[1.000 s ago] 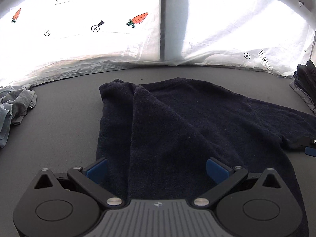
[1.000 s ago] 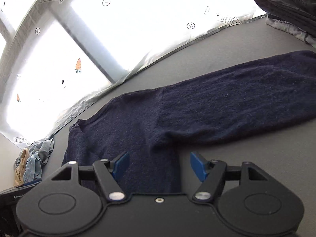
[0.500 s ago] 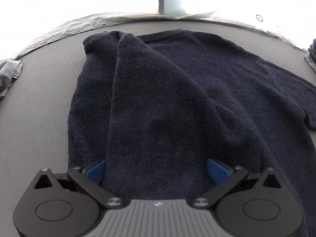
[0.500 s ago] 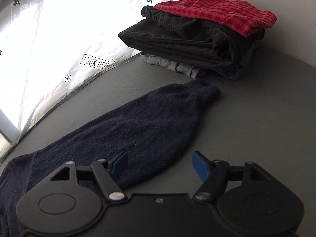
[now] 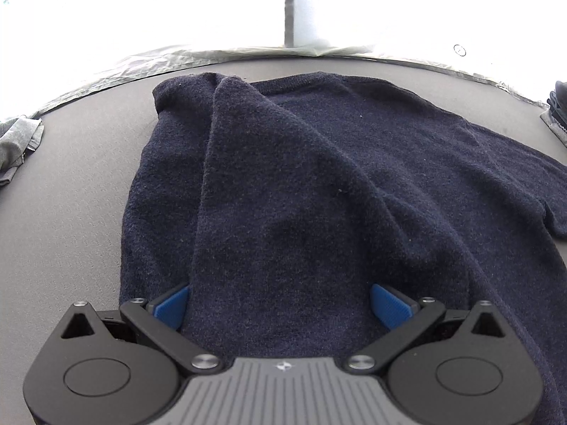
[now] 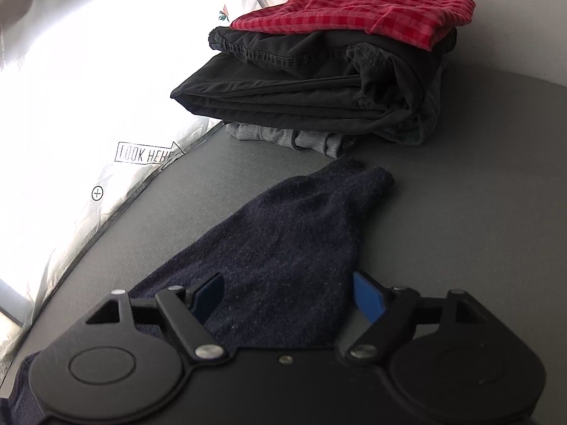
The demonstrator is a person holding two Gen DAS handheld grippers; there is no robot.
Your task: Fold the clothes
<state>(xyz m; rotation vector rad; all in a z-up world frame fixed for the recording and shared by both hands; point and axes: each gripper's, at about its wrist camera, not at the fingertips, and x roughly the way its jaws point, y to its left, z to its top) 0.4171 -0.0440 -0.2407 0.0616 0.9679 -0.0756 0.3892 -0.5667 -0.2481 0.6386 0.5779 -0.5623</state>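
A dark navy knit sweater (image 5: pixel 301 184) lies spread on the grey table, with one side folded over its body in a long ridge. My left gripper (image 5: pixel 280 306) stands open just above the near part of the sweater, its blue pads on either side of the fabric. In the right wrist view the sweater's sleeve (image 6: pixel 294 248) stretches out toward a stack of folded clothes, its cuff lying flat. My right gripper (image 6: pixel 288 299) is open over the sleeve, nothing pinched between its pads.
A stack of folded clothes (image 6: pixel 319 81), black items with a red checked one on top, sits at the far right of the grey table (image 6: pixel 460 212). Crumpled grey clothes (image 5: pixel 17 141) lie at the left edge. A bright white printed sheet (image 6: pixel 88 106) lines the back.
My left gripper has moved closer over the sweater's body. My right gripper has swung right along the sleeve toward its cuff and the folded stack. Both stay open.
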